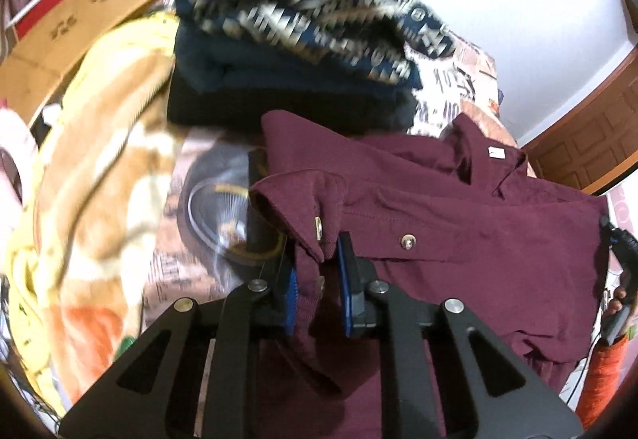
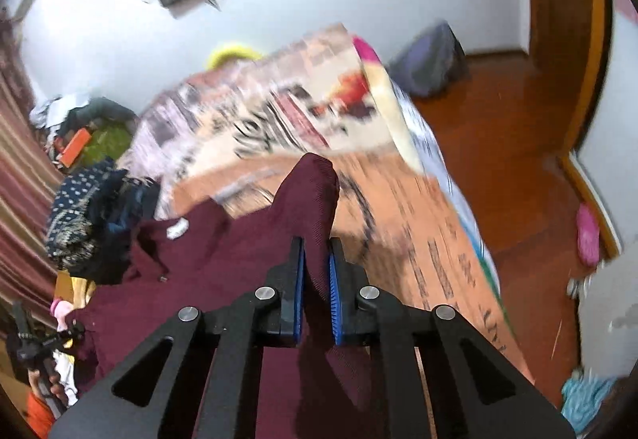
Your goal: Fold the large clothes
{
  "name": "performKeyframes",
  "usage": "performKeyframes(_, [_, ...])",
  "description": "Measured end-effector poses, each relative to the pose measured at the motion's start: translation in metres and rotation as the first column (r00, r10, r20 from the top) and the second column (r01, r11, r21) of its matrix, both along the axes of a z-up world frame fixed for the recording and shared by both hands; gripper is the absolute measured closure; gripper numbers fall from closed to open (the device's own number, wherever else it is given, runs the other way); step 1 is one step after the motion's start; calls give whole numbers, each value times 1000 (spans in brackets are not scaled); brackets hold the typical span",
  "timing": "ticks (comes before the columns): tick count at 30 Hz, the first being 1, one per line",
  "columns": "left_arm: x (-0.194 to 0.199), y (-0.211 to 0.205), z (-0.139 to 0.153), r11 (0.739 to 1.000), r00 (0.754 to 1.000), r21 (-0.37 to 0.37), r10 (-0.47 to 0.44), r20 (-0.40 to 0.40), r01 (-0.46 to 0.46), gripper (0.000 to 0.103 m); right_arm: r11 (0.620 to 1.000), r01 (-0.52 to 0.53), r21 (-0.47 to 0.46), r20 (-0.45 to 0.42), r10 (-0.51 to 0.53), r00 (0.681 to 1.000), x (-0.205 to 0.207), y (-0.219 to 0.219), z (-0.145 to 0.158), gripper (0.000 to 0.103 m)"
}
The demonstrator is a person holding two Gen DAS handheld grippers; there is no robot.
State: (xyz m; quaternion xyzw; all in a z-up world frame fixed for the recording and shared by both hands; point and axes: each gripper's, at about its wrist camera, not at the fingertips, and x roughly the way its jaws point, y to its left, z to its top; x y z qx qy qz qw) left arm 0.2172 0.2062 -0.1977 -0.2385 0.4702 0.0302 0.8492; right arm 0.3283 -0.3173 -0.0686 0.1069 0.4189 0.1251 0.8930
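Evidently the maroon shirt (image 1: 458,207), just before the folded clothes stack (image 1: 303,52), is pinched by left gripper (image 1: 317,279) and right gripper (image 2: 317,275); both edges should be lifted evenly, kept taut.

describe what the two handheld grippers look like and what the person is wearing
Both the left gripper and right gripper are matte black, with angular cut-out linkage arms, silver round pivot pins and blue ribbed pads lining the jaws. The person wears an orange sleeve.
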Motion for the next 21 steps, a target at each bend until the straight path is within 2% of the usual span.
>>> performKeyframes(3, [11,0,6,1000,1000,26,13,5,-13,87,999,-29,-27,43,30,999,8,9,16,94])
performKeyframes(6, [23,-2,8,997,1000,74,19,3,-19,87,998,-29,-48,30,30,999,22,12,11,94])
performKeyframes(10, [35,-4,-6,995,999,102,19,-32,-16,86,999,9,-53,-53,-12,999,41,2,-18,94])
performKeyframes(15, [37,-5,-32,995,997,95,10,-82,-2,83,998,35,-51,-177,-43,983,51,-13,-65,93])
performKeyframes(18, [37,-10,-41,993,995,114,6,-100,6,79,992,3,-123,-208,-29,978,50,-9,-87,89])
performKeyframes(21, [36,-18,-48,986,993,163,-4,-120,24,74,980,-6,-199,-190,-32,981,42,-3,-90,86])
